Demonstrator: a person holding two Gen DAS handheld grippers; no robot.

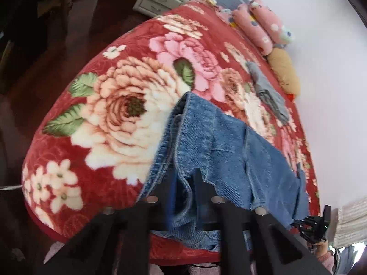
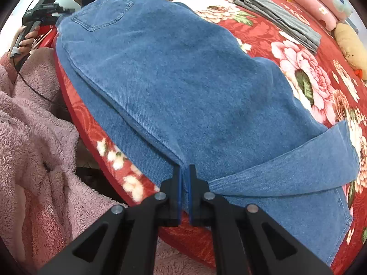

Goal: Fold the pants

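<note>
My left gripper (image 1: 183,183) fingers pinching the jeans (image 1: 229,142) waistband, my right gripper (image 2: 184,171) fingers closed on their near fold, floral bed (image 2: 309,45), grey cloth (image 2: 279,18) far right.

Even, diffuse indoor light in both views, bright enough, no hard shadows and no clear source direction. White wall (image 1: 321,45) in left wrist view is near blown out, flat glare. Dark floor (image 1: 45,68) at left is underexposed, detail lost. Heavy fisheye: bed blanket (image 1: 103,149) bulges into a dome, black vignette at the corners. Left view is slightly soft with motion smear on the jeans (image 1: 229,149); right view is sharper, denim weave (image 2: 183,80) readable. Nearest black gripper arms are silhouettes, only the rivets catch light.
</note>
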